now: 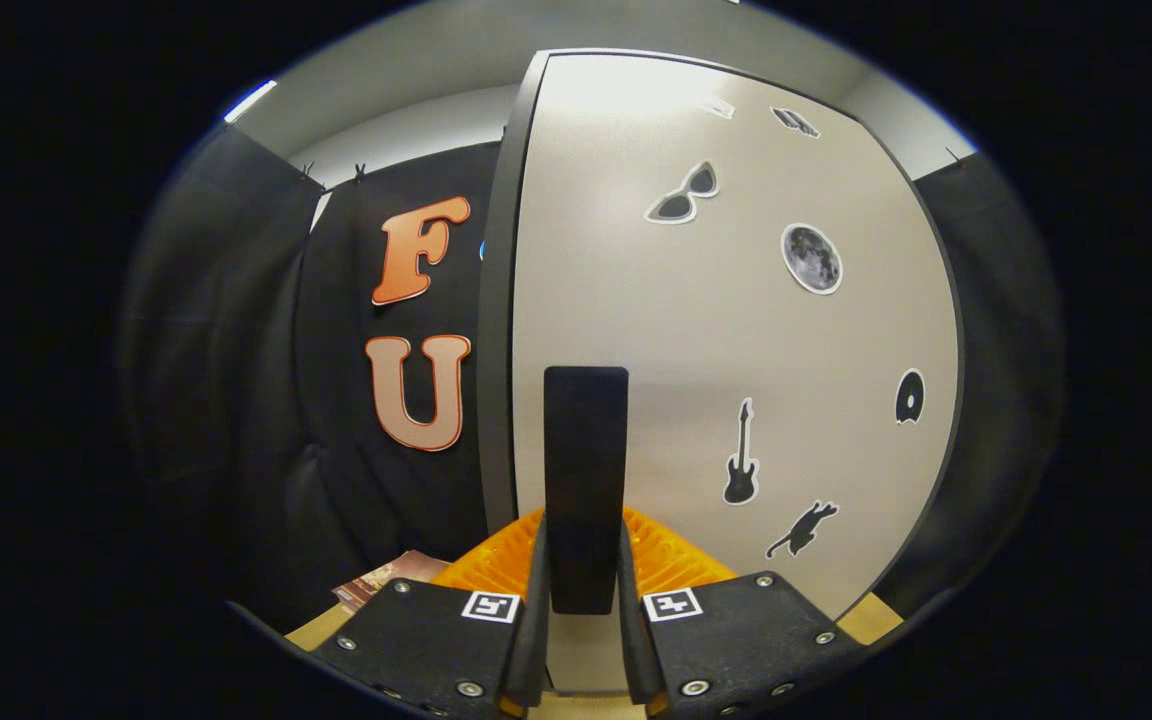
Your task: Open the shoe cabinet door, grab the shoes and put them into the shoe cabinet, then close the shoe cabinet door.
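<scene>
My gripper clenched on the handle, both fingers pressing; handle runs upright on the door, straight ahead, hinge side unclear.

Black draped cloth booth wall fills left side of frame & reappears far right, pinned w/ small clips at upper left. Above it: plain pale grey ceiling w/ bright white strip light upper left. Tan wooden floor at lower left.
</scene>
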Demonstrator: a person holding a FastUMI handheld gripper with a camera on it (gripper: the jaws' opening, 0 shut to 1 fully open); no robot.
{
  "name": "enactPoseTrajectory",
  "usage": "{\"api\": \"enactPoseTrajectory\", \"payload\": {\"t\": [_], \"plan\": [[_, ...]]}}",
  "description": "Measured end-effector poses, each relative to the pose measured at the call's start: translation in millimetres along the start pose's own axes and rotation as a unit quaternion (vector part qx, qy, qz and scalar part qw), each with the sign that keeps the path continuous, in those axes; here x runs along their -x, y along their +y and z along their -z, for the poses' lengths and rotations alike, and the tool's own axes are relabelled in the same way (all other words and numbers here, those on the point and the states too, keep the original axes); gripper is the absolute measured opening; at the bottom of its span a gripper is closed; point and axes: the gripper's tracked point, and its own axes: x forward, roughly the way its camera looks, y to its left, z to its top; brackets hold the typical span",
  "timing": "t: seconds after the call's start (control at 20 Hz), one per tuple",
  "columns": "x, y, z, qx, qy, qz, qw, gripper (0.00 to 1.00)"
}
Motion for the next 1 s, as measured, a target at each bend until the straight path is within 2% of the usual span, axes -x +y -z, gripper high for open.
{"api": "enactPoseTrajectory", "payload": {"t": [0.15, 0.3, 0.7, 1.0], "plan": [[1.5, 0.0, -0.4, 0.001, 0.006, -0.001, 1.000, 0.20], [5.7, 0.5, -0.4, -0.002, 0.010, -0.008, 1.000, 0.15], [44.3, -5.9, 2.5, -0.004, 0.012, -0.018, 1.000, 0.14], [96.3, -32.8, 2.5, -0.014, 0.015, 0.003, 1.000, 0.14]]}}
